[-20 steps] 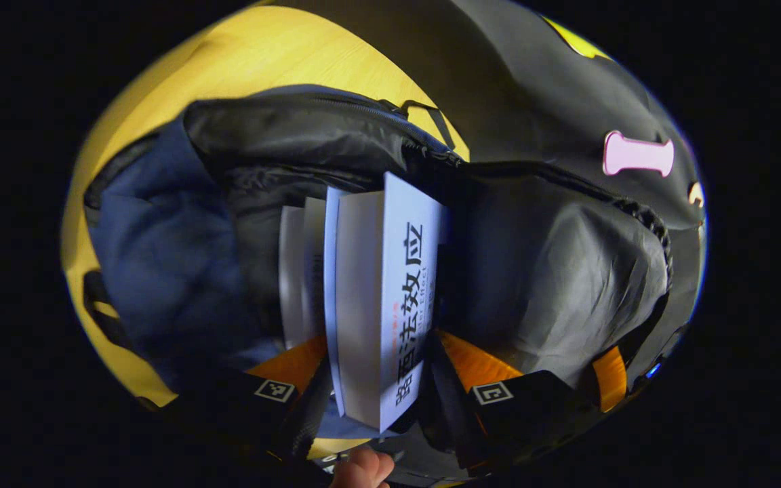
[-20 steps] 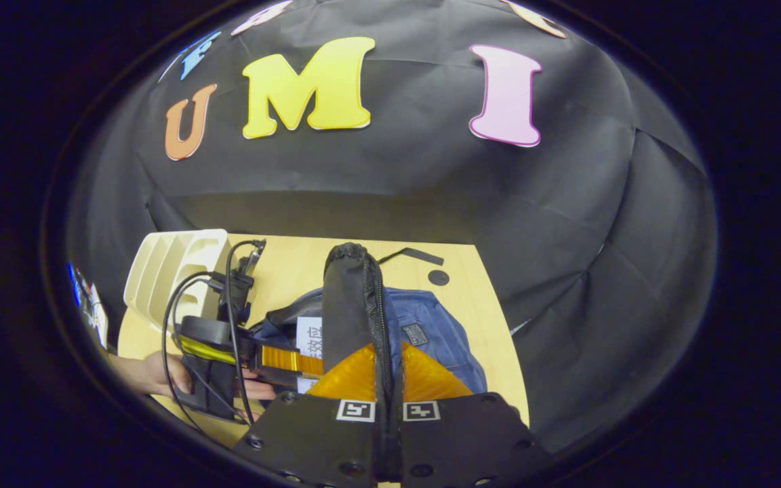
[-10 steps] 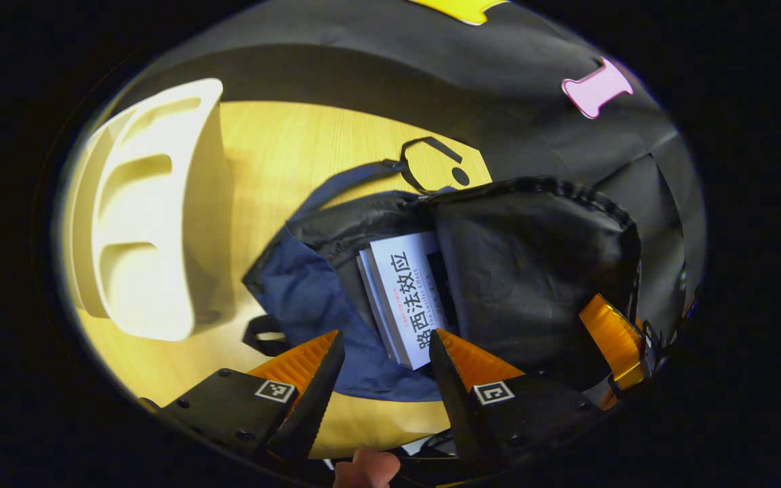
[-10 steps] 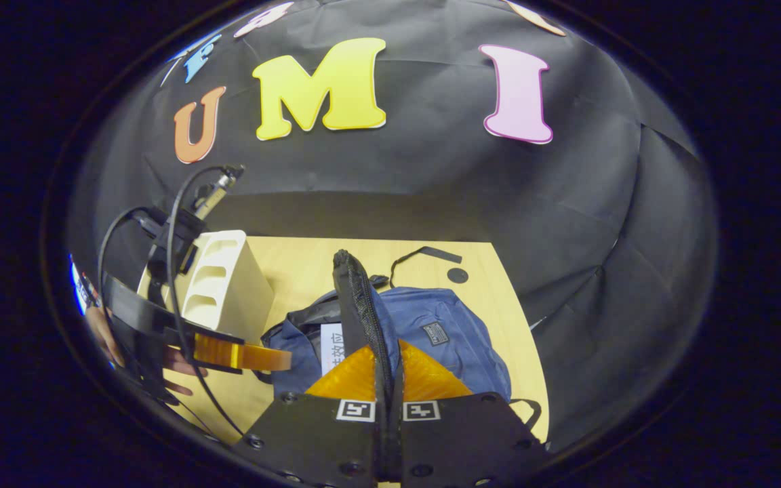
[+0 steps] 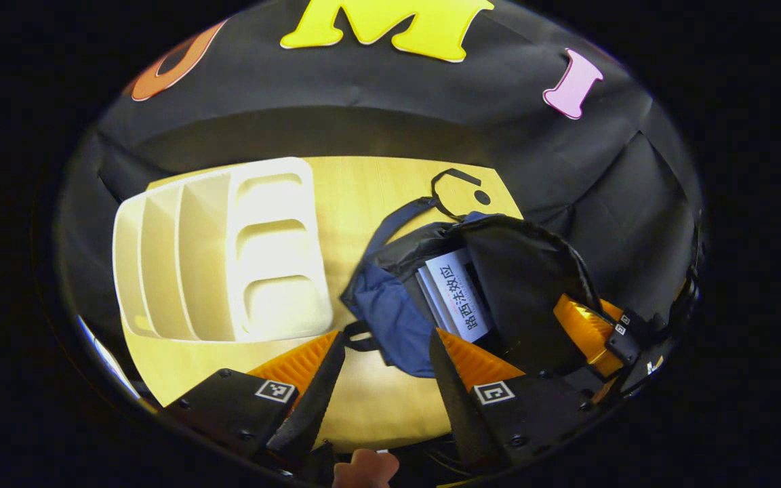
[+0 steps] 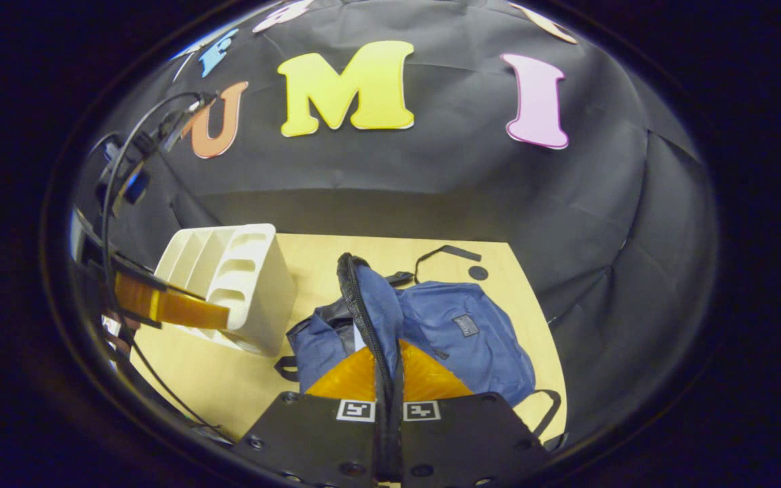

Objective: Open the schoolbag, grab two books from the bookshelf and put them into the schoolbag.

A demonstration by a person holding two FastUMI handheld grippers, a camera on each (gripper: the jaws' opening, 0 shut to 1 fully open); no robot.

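The left gripper [image 5: 385,346] hangs over the wooden table [image 5: 363,203], its fingers spread wide with nothing between them. Ahead and to its right lies the blue schoolbag [image 5: 390,315], mouth open — two books [image 5: 457,293], it seems, stand inside. To its left front sits the cream bookshelf [image 5: 228,251]. The right gripper [image 6: 388,369] is clamped on the schoolbag's zippered flap [image 6: 363,298], holding it up.

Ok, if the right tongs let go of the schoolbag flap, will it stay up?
Probably not: the flap looks like thin, creased fabric, standing only where the right tongs pinch it. It would likely flop over the books. The schoolbag itself sags flat.
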